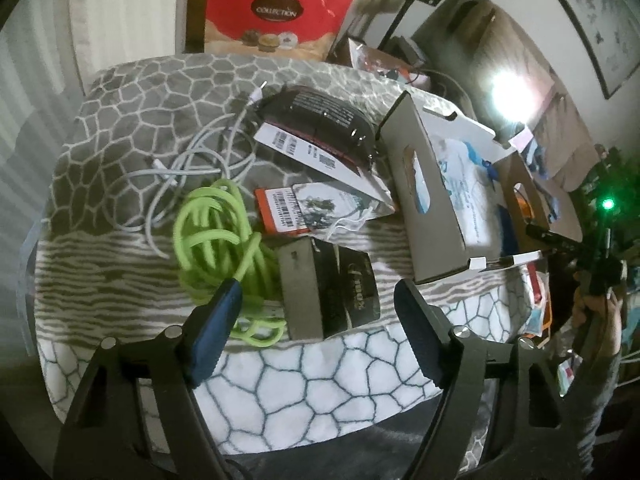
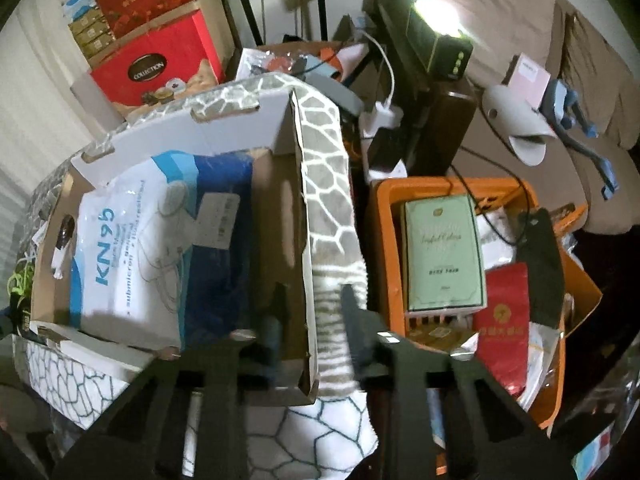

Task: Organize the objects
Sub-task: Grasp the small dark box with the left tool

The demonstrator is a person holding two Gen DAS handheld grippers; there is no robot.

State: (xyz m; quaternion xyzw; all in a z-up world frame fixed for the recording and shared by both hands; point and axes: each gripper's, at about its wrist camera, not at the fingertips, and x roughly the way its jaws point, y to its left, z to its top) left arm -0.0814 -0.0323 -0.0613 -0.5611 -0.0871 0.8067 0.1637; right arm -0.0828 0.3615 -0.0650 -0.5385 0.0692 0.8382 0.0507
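Observation:
A small black and grey box (image 1: pixel 328 292) lies on the patterned blanket (image 1: pixel 312 368) between the fingers of my left gripper (image 1: pixel 320 320), which is open and holds nothing. A green cable (image 1: pixel 216 232) is coiled by its left finger. Further back lie a white cable (image 1: pixel 192 160), a black package (image 1: pixel 320 120) and an orange card (image 1: pixel 280 208). My right gripper (image 2: pixel 312 316) straddles the right wall of the cardboard box (image 2: pixel 306 264), one finger inside and one outside. Its jaws stand narrow, with blanket showing between the outer finger and the wall. A KN95 mask bag (image 2: pixel 132 240) lies in the box.
An orange basket (image 2: pixel 380 240) right of the blanket holds a pale green box (image 2: pixel 442 252) and a red packet (image 2: pixel 502 320). Red cartons (image 2: pixel 156 64) are stacked at the back. A lamp (image 2: pixel 436 12) shines behind. A hand (image 1: pixel 596 312) shows at the right edge.

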